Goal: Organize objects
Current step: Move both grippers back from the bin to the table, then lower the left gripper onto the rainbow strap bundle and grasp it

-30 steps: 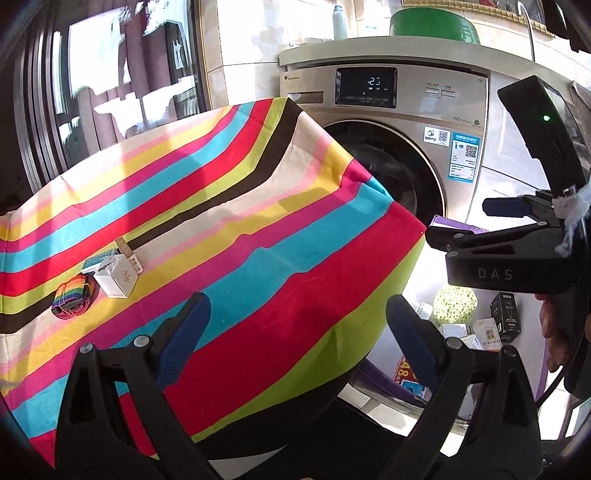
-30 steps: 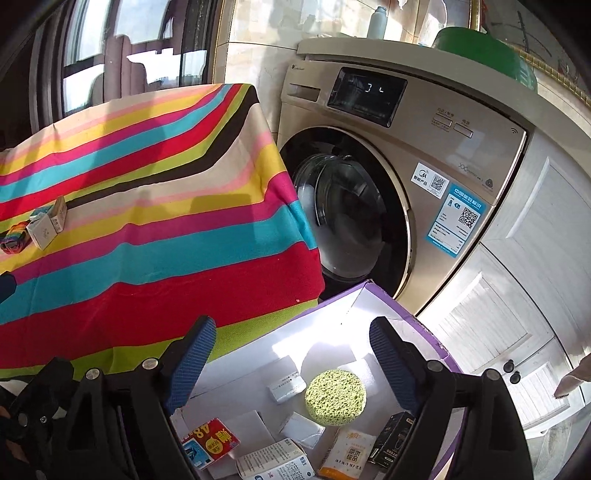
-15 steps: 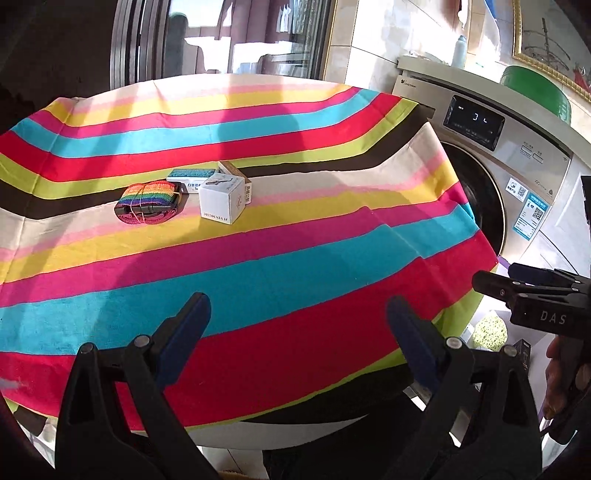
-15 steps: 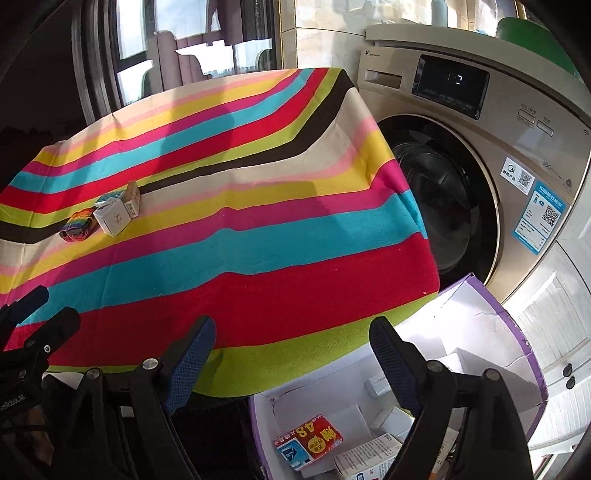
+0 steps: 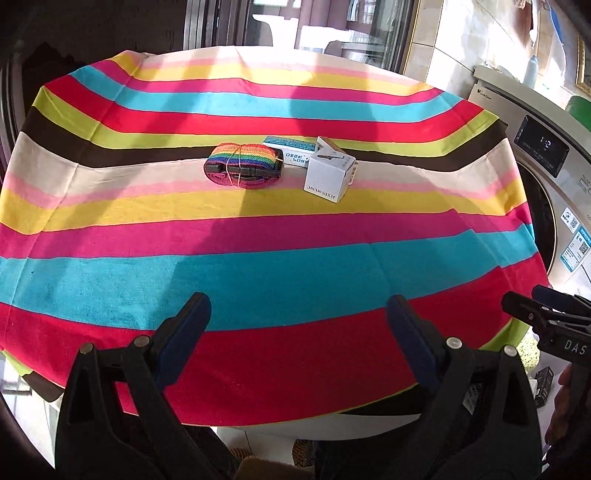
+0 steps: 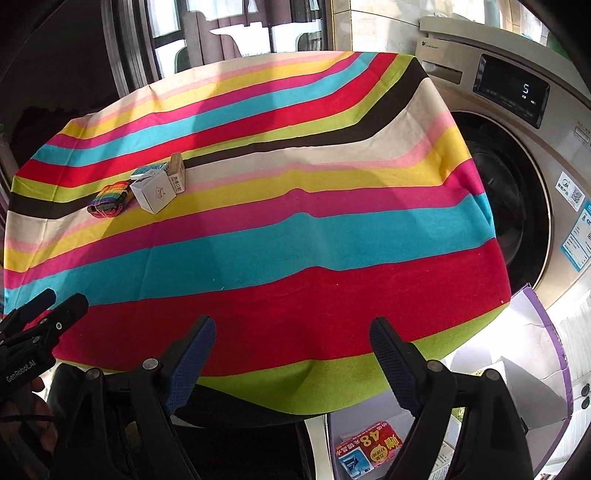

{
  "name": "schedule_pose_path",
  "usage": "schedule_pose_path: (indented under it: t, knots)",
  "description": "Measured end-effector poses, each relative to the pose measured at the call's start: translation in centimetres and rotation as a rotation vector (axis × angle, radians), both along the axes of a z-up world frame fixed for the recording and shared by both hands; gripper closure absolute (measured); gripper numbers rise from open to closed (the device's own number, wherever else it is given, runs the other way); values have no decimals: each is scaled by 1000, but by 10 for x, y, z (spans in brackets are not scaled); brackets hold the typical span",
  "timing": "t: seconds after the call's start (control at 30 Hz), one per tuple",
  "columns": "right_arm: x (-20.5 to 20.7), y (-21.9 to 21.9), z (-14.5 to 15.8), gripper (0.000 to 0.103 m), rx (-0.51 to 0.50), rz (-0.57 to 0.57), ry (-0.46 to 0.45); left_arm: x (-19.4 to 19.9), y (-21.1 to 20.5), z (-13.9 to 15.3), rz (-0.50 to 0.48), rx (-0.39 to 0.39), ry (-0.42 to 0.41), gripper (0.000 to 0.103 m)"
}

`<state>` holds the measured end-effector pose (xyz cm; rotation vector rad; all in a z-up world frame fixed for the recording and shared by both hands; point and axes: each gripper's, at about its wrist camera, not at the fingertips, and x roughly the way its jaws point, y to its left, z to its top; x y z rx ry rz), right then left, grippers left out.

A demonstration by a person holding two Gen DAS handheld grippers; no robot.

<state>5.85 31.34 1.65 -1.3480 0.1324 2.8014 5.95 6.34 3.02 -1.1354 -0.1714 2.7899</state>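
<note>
A round table under a striped cloth (image 5: 280, 266) (image 6: 295, 236) carries a rolled rainbow strap (image 5: 242, 167) (image 6: 109, 198), a white cube box (image 5: 328, 171) (image 6: 154, 192) and a flat blue-topped box (image 5: 291, 150) (image 6: 147, 172) behind it. A small tan box (image 6: 177, 172) stands beside the cube. My left gripper (image 5: 298, 317) hangs open over the table's near edge, nothing between its fingers. The right gripper (image 6: 292, 341) is open too, over the near right edge, far from the objects. Each gripper shows at the edge of the other's view.
A washing machine (image 6: 524, 155) (image 5: 546, 177) stands right of the table. On the floor by it lies a purple-edged box (image 6: 532, 373) holding several packets, among them a red one (image 6: 369, 448). Dark window frames (image 5: 221, 22) stand behind the table.
Both views have swung left from the washing machine and floor box toward the table top. The strap and boxes now sit nearer the middle of the left wrist view. Both grippers stay open.
</note>
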Motion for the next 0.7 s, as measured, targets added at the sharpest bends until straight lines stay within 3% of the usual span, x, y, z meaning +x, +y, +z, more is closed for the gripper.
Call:
schedule_pose_path:
  t: [0.17, 0.7]
  knots:
    - [-9, -16, -2, 17, 10, 45, -3, -13, -26, -2, 53, 27, -16, 6]
    - [-38, -60, 3, 17, 47, 156, 23, -114, -41, 9, -10, -9, -27, 4]
